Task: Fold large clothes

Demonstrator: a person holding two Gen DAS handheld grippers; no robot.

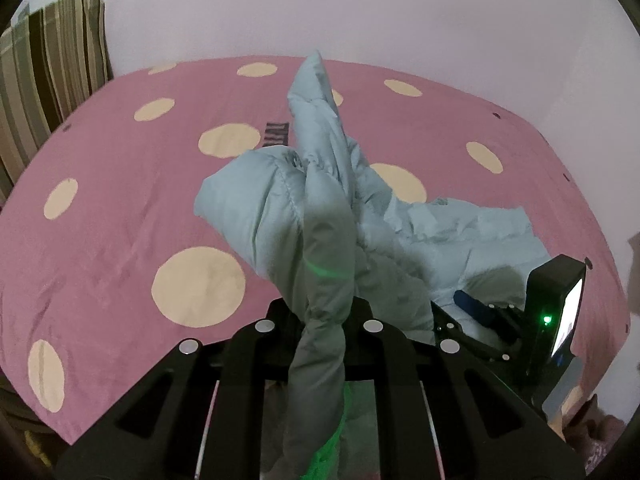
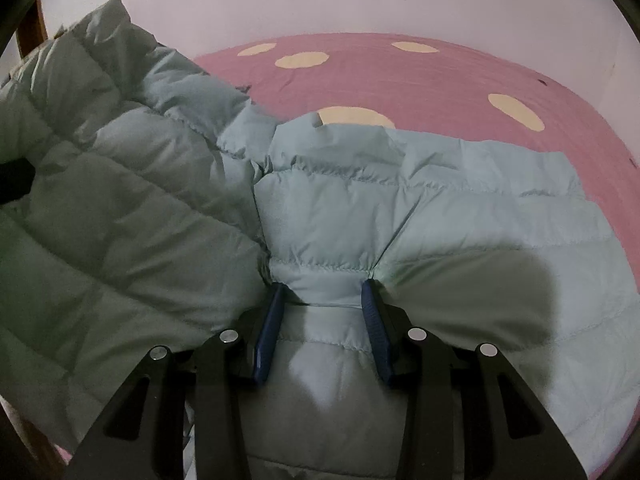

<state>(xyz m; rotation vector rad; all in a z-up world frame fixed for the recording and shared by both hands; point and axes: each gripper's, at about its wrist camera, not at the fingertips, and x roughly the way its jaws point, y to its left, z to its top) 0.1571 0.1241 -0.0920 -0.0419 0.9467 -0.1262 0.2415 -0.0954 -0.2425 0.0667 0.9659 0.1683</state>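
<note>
A pale blue quilted puffer jacket (image 2: 400,208) lies on a pink bed sheet with cream dots (image 2: 420,76). My left gripper (image 1: 322,320) is shut on a bunched part of the jacket (image 1: 320,216), lifting it above the bed so a sleeve stands up in front of the camera; the fingertips are hidden by fabric. My right gripper (image 2: 324,296) rests low on the jacket, its blue pads (image 2: 374,332) apart with a fold of fabric between them. It also shows in the left wrist view (image 1: 476,308) at the right.
The pink sheet (image 1: 120,200) spreads wide to the left of the jacket. A striped curtain (image 1: 48,80) hangs at far left. A pale wall (image 1: 360,8) runs behind the bed. The lifted jacket half (image 2: 100,200) fills the left of the right wrist view.
</note>
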